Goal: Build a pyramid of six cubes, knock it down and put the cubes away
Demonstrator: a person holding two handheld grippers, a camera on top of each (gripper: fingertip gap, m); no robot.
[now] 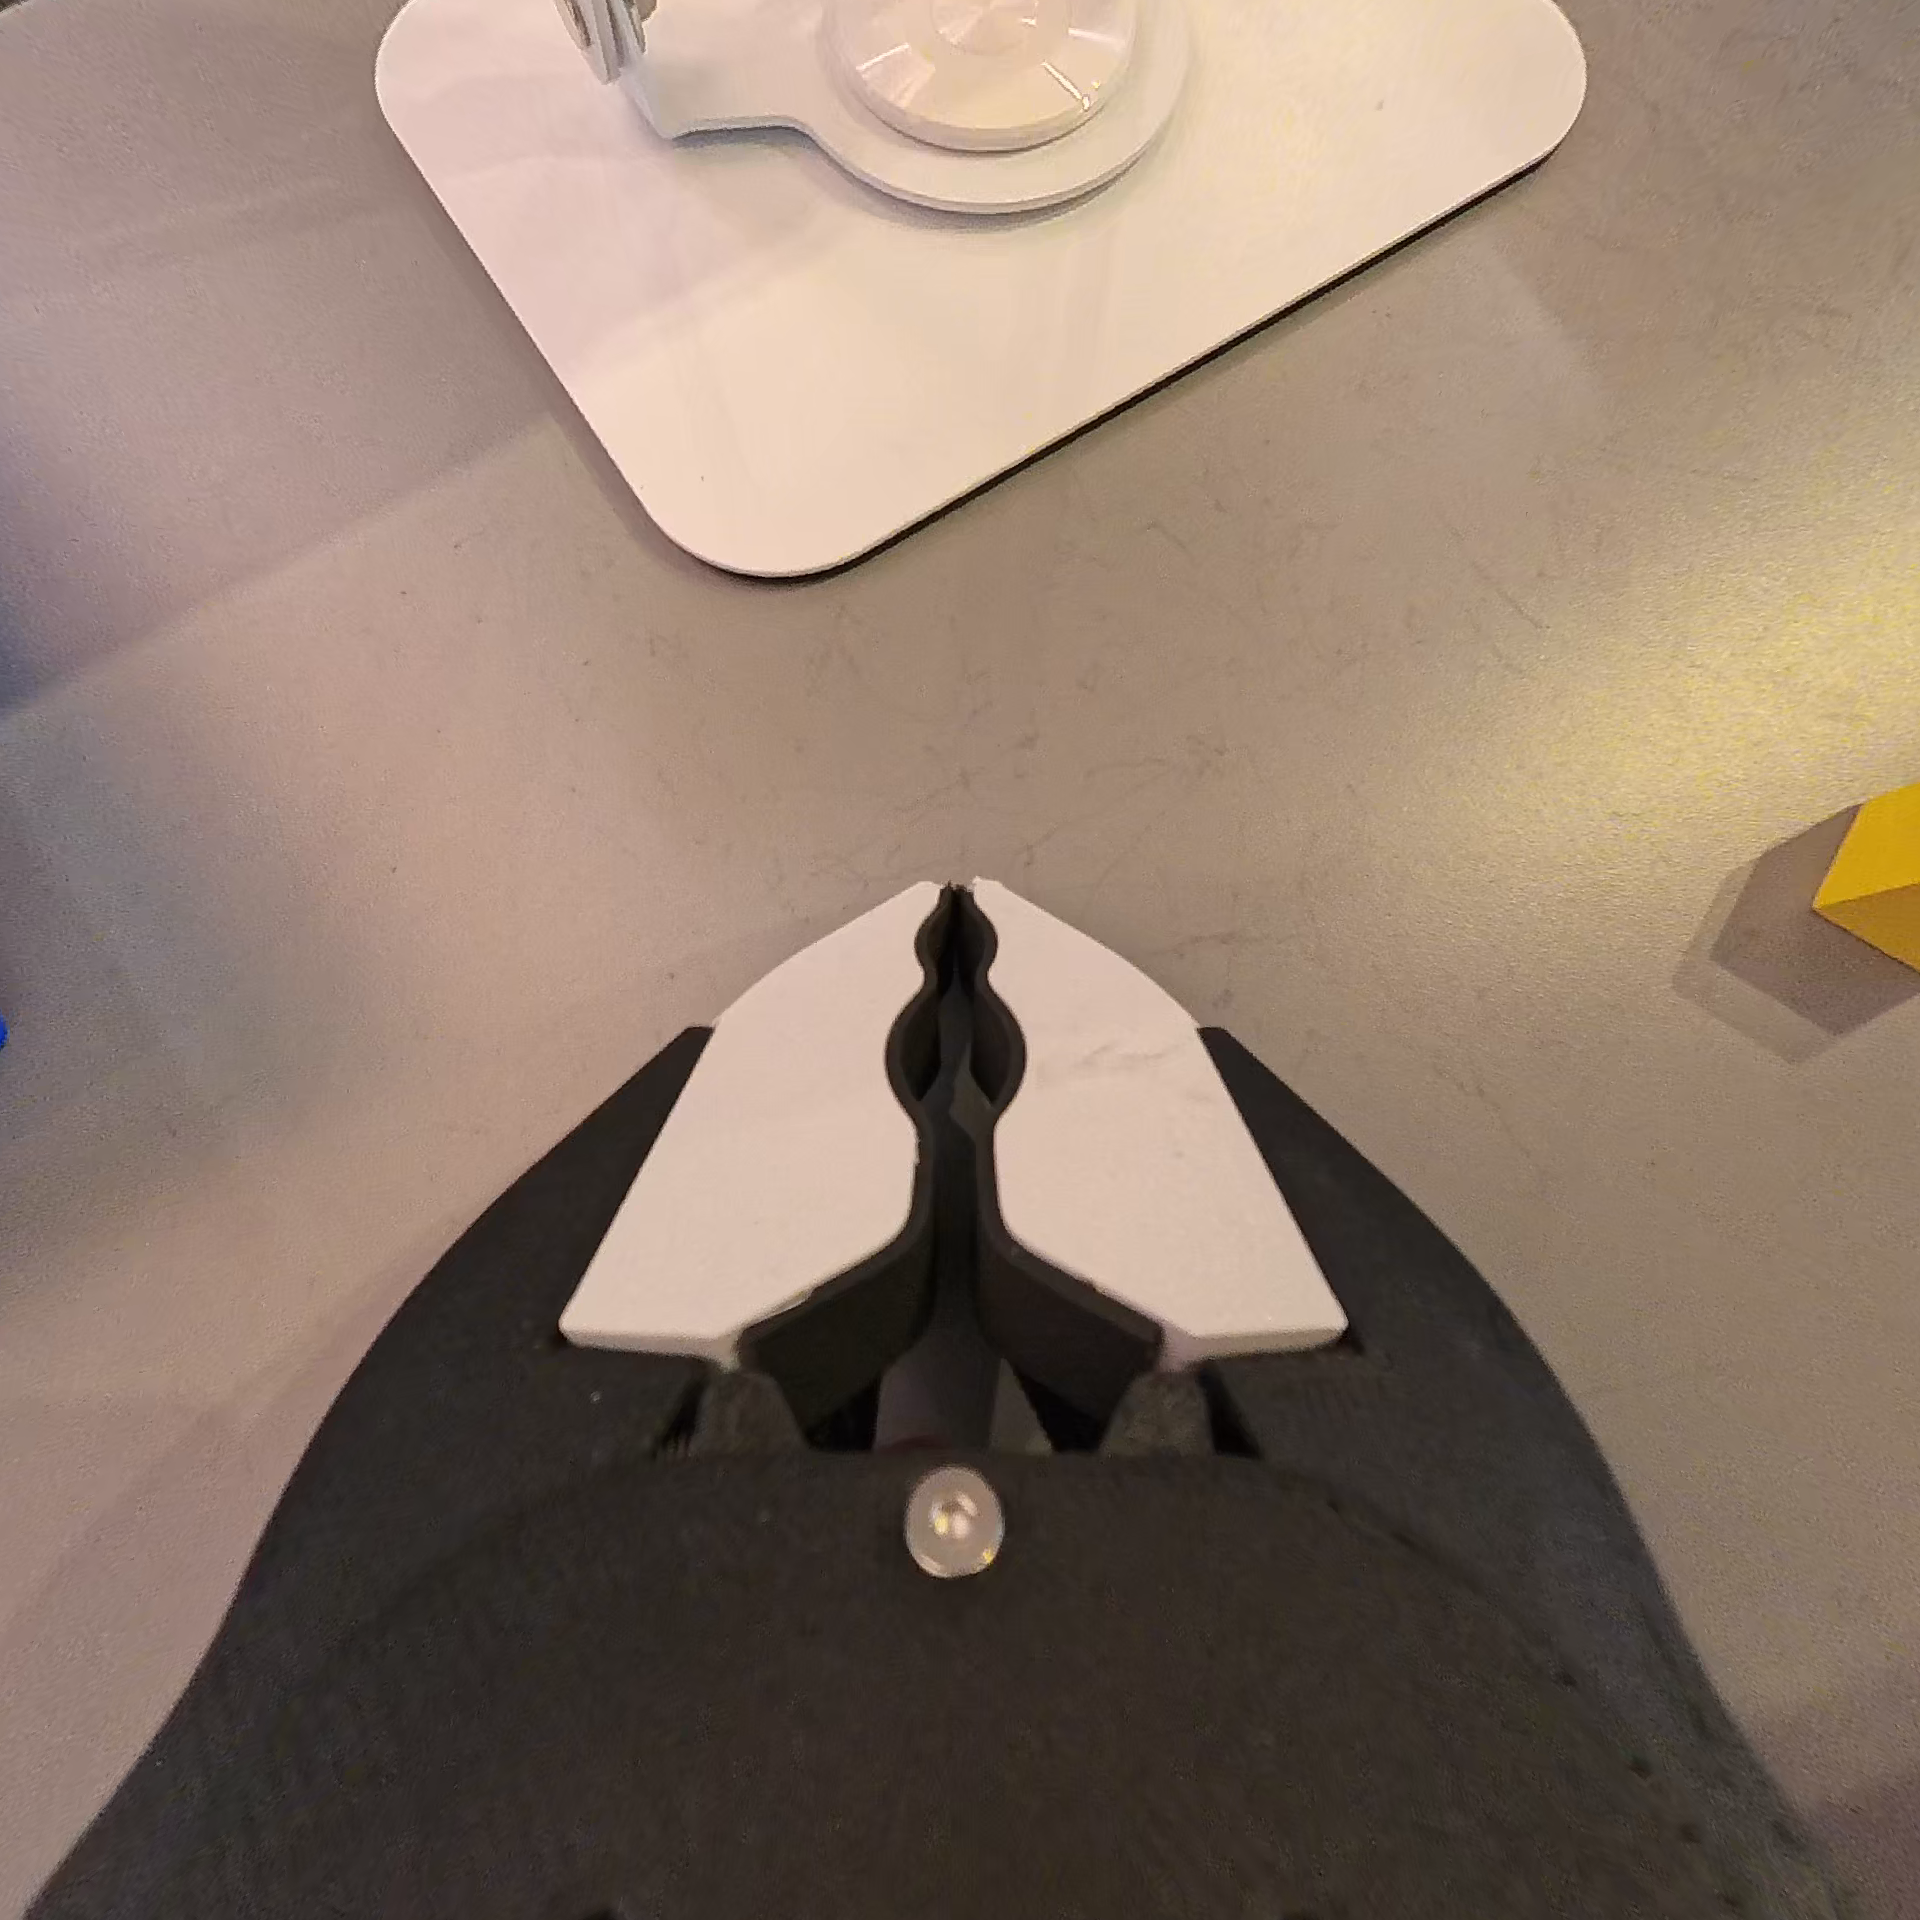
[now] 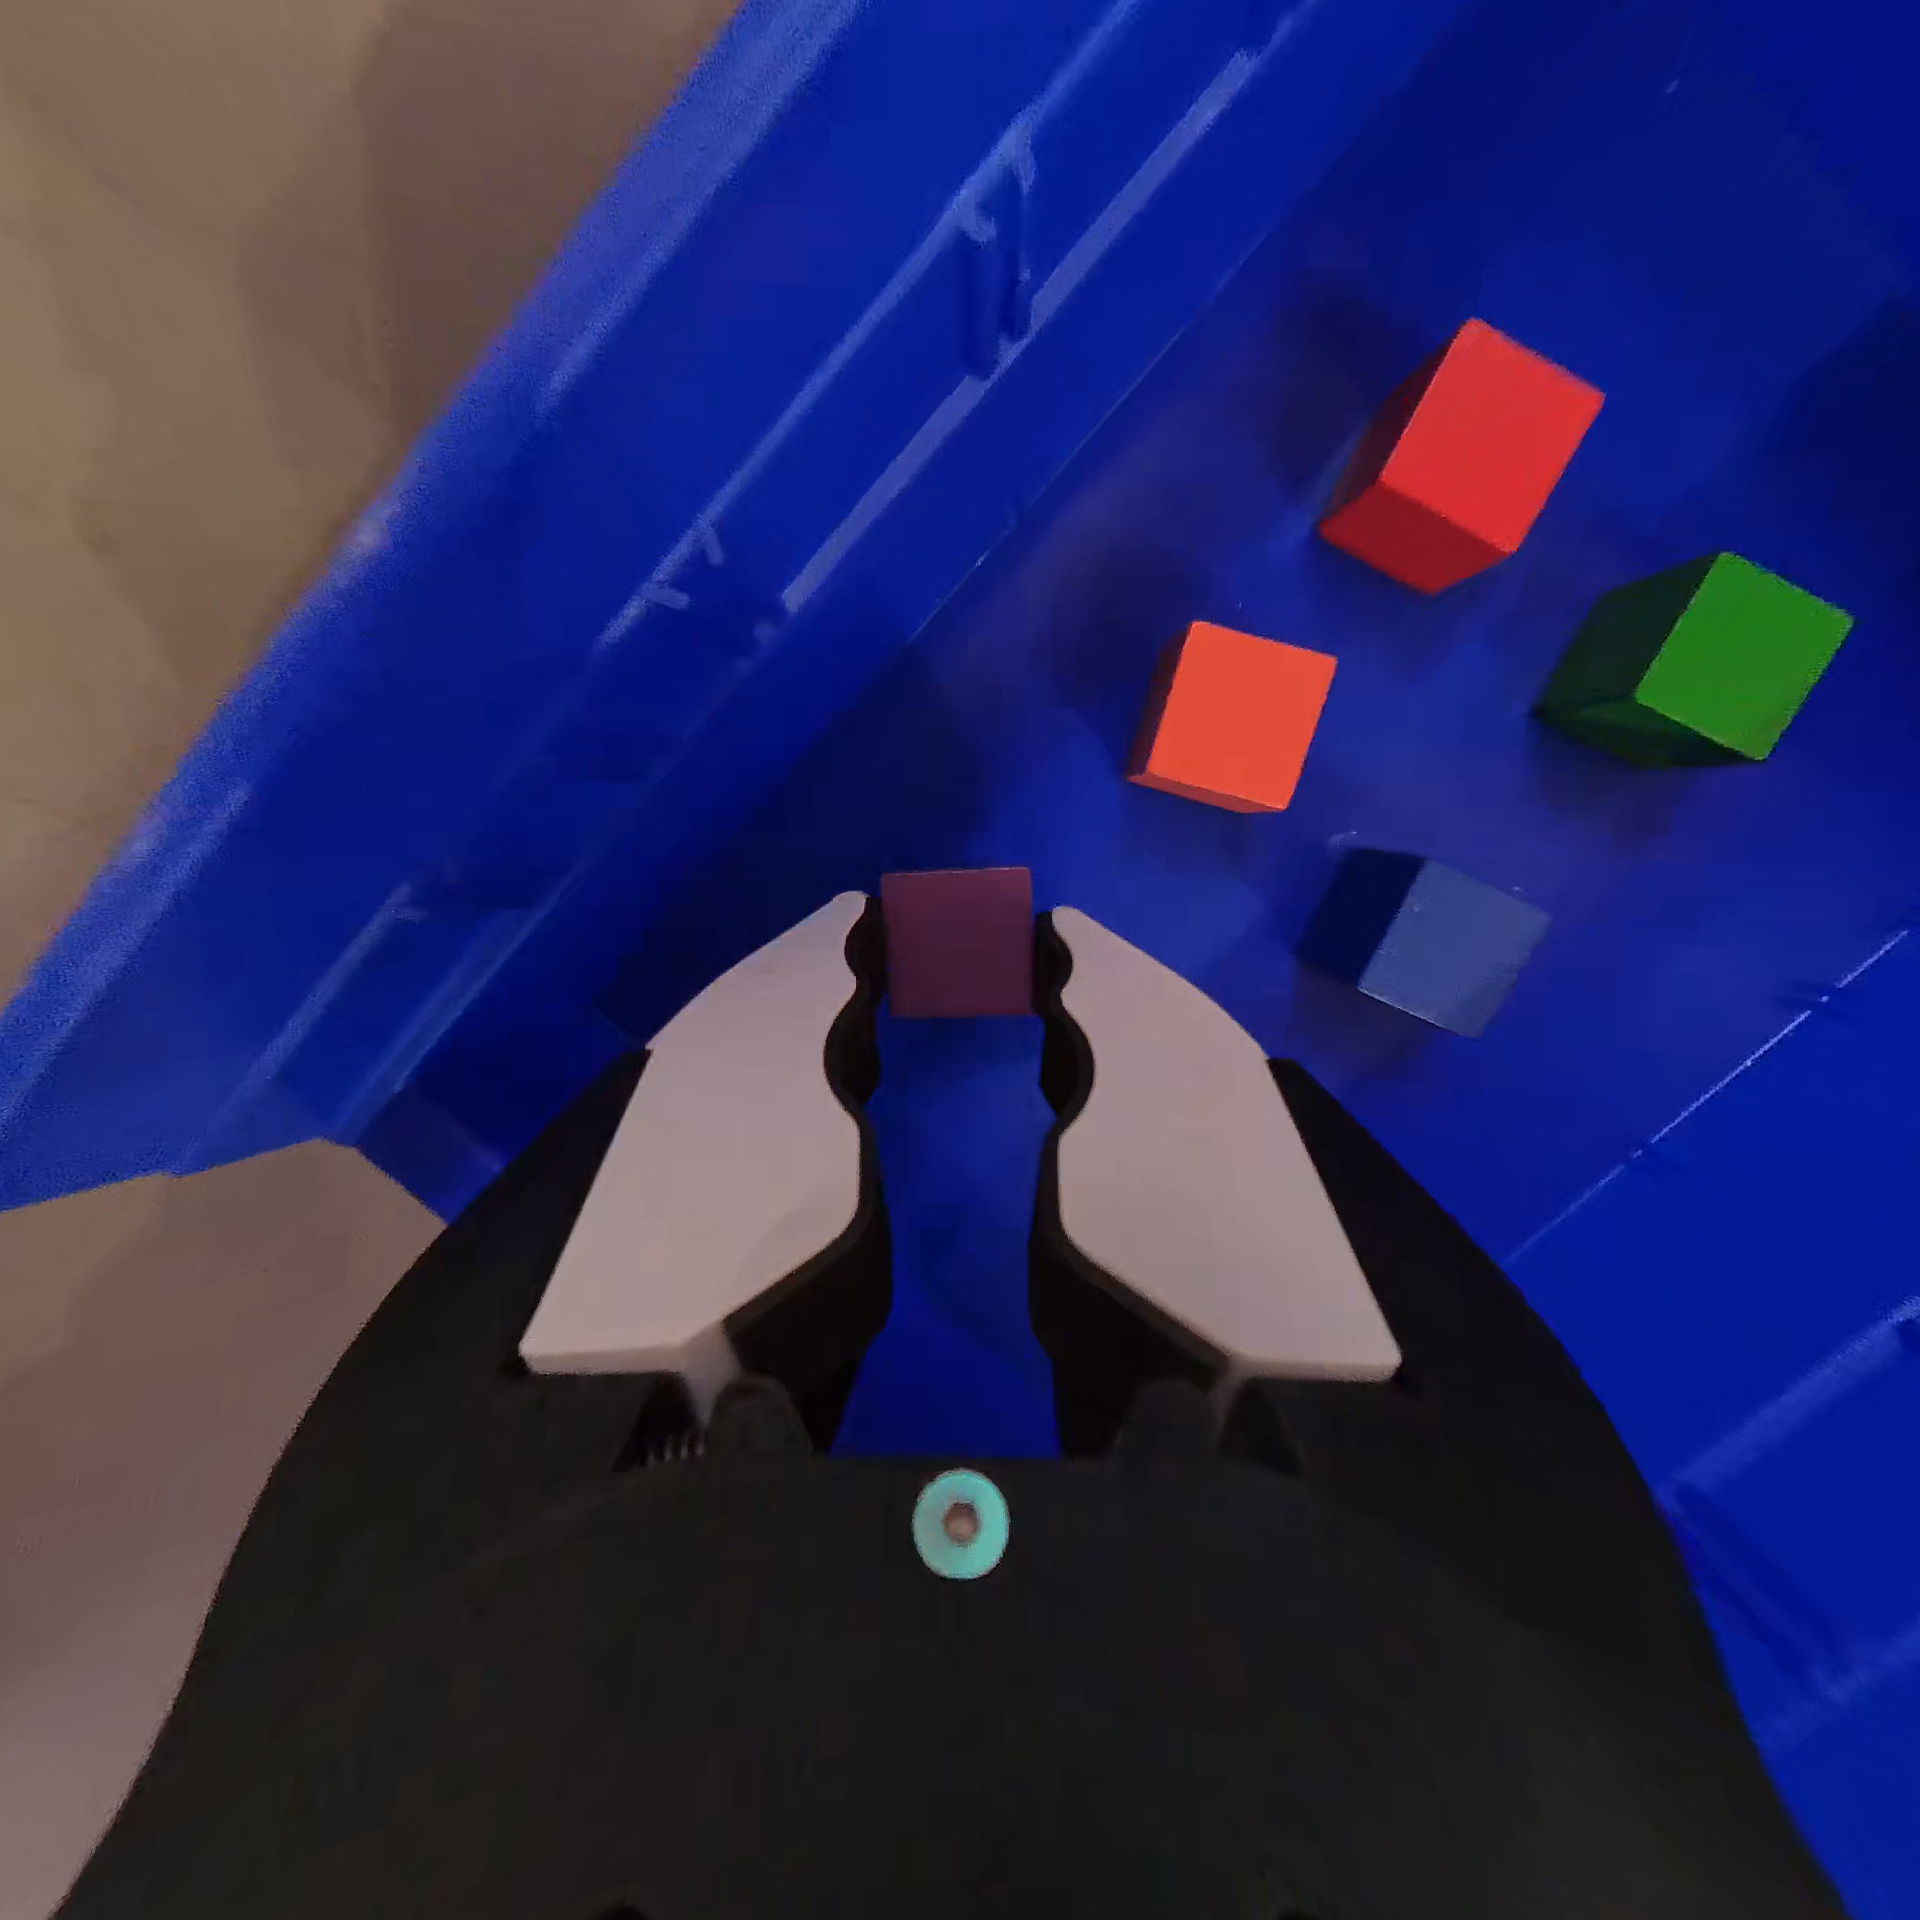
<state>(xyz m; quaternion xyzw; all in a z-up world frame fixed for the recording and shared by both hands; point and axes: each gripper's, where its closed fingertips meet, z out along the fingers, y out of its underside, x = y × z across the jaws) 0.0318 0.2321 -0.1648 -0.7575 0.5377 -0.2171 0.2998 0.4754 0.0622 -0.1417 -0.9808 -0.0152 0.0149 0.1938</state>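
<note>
In the right wrist view my right gripper (image 2: 957,940) is shut on a purple cube (image 2: 957,940), both pads pressed on its sides, and holds it over the inside of a blue bin (image 2: 727,520). On the bin's floor lie a red cube (image 2: 1465,457), an orange cube (image 2: 1236,717), a green cube (image 2: 1704,660) and a blue cube (image 2: 1429,940). In the left wrist view my left gripper (image 1: 958,888) is shut with nothing between its pads, above the grey table (image 1: 416,779). A yellow cube (image 1: 1875,883) lies on the table at the right edge.
A white plate (image 1: 935,343) with a white mount (image 1: 883,94) on it lies ahead of the left gripper. A sliver of blue (image 1: 5,665) shows at that view's left edge. The bin's wall rises left of the right gripper. Across from one pair of fingers to the other is roughly 50 cm.
</note>
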